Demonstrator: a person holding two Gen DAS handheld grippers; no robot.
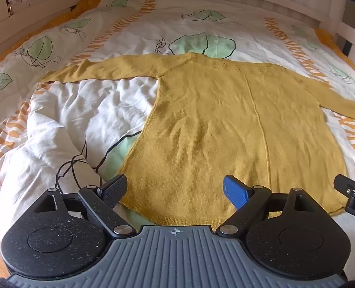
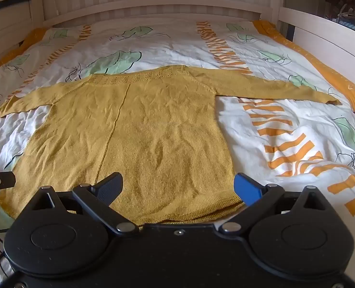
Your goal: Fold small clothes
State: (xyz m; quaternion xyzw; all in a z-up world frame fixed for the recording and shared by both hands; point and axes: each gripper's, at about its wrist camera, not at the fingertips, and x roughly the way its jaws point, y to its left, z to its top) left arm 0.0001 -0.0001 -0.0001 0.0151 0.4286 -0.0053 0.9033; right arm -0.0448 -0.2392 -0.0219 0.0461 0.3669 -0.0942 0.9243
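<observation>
Left sleeve: the long knitted left sleeve (image 1: pixel 100 70) is stretched flat across the white leaf-and-orange-stripe printed duvet (image 1: pixel 86 110), reaching toward the left side of the bed.
Left tongs: the left tongs (image 1: pixel 175 190) are spread wide and empty, hovering above the hem near its left corner; nothing is touched by the fingers.
Garment: the mustard-yellow knitted long-sleeved sweater (image 1: pixel 225 124) is laid flat, hem nearest, neckline toward the white wooden bed frame (image 2: pixel 153 4).
Right tongs: the right tongs (image 2: pixel 178 187) are likewise wide open and empty, poised over the hem near its right corner.
Right sleeve: the right sleeve (image 2: pixel 273 86) is spread out toward the orange-edged side of the bed.
Stage: judged as not yet begun (no fold is seen).
Risk: the soft, rumpled duvet could be pinched together with the knit if the tongs are pressed too deep.
Risk: only the top layer might be caught, so the hem would split and the fold skew.
Risk: uneven lifting by the two tongs could drag the loose knit into wrinkles.
</observation>
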